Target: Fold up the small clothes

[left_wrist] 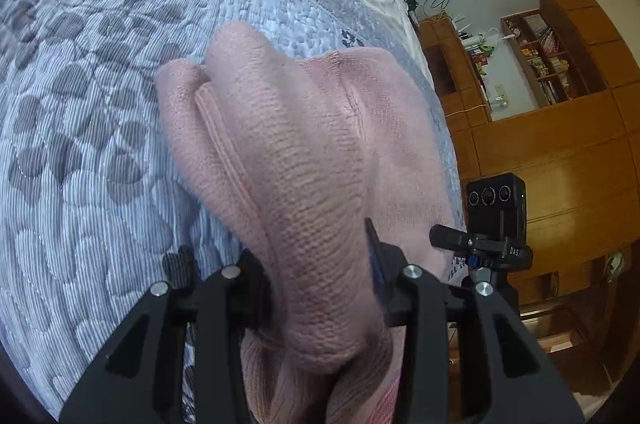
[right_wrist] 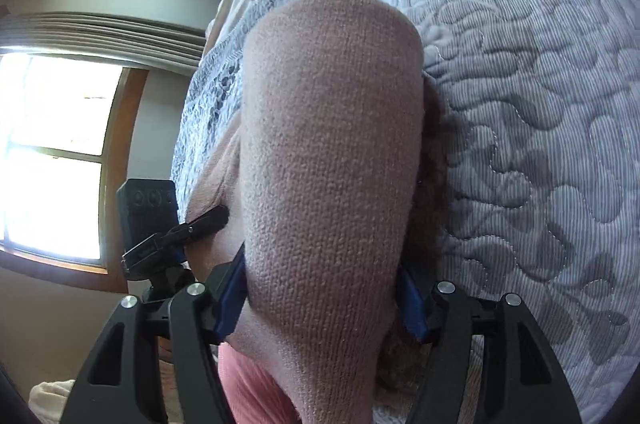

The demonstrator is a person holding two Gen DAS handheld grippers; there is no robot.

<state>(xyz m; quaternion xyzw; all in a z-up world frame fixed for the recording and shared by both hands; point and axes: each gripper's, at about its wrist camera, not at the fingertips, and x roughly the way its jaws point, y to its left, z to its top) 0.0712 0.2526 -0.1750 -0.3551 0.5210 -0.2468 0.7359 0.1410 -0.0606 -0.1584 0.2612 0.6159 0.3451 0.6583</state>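
Left gripper (left_wrist: pixel 320 288): jaws clamped on bunched fold of pink knit garment (left_wrist: pixel 304 143). Right gripper (right_wrist: pixel 324 304): jaws likewise closed on thick fold of same pink knit garment (right_wrist: pixel 328 163), blue pads pressed against cloth on both sides. Garment lifted at held ends, far part draped on grey-white quilted bed cover (left_wrist: pixel 100 63). Beyond bed edge: wooden shelving (left_wrist: pixel 560 63); bright window (right_wrist: pixel 56 151) in right view.
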